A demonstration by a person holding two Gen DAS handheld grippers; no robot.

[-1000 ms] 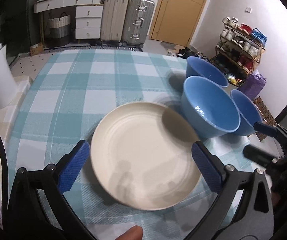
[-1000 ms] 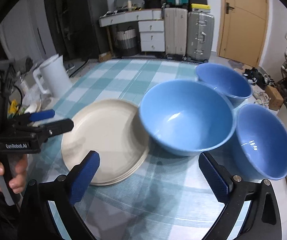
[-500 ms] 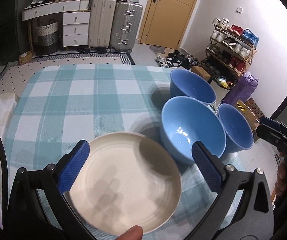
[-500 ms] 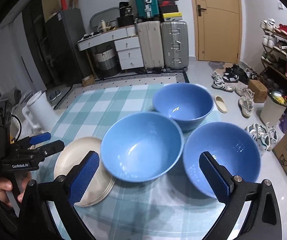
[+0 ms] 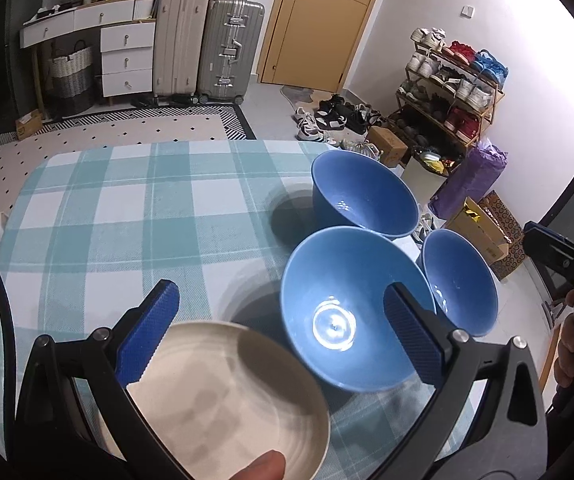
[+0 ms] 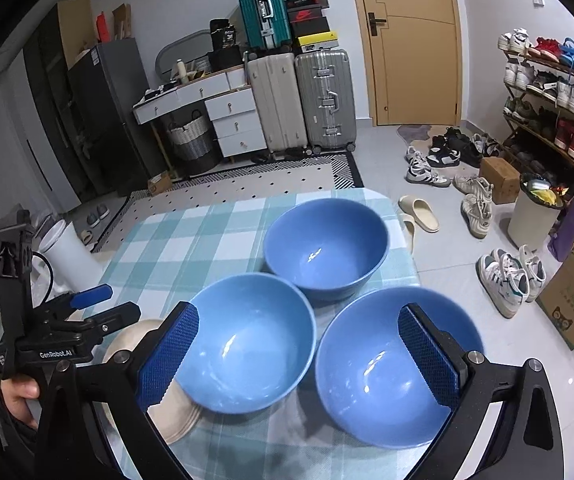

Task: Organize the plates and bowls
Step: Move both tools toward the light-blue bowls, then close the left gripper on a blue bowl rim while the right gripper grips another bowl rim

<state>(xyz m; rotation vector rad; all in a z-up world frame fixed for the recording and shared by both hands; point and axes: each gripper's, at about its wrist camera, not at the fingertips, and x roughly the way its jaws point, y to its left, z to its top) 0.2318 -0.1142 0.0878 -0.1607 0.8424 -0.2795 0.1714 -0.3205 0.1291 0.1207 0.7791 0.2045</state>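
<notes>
Checked tablecloth [image 5: 99, 216]: three blue bowls [image 6: 247, 344] clustered right, cream plate stack [image 5: 227, 396] touching the nearest bowl. My left gripper [image 5: 283, 332] gapes wide above plate and bowl; right gripper [image 6: 299, 356] wide too, over two near bowls, gripping nothing.

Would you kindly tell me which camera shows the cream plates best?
The left wrist view: the cream plates show nearly their whole top face there. The right wrist view catches only their stacked edge behind its own tongs and a blue bowl.
</notes>
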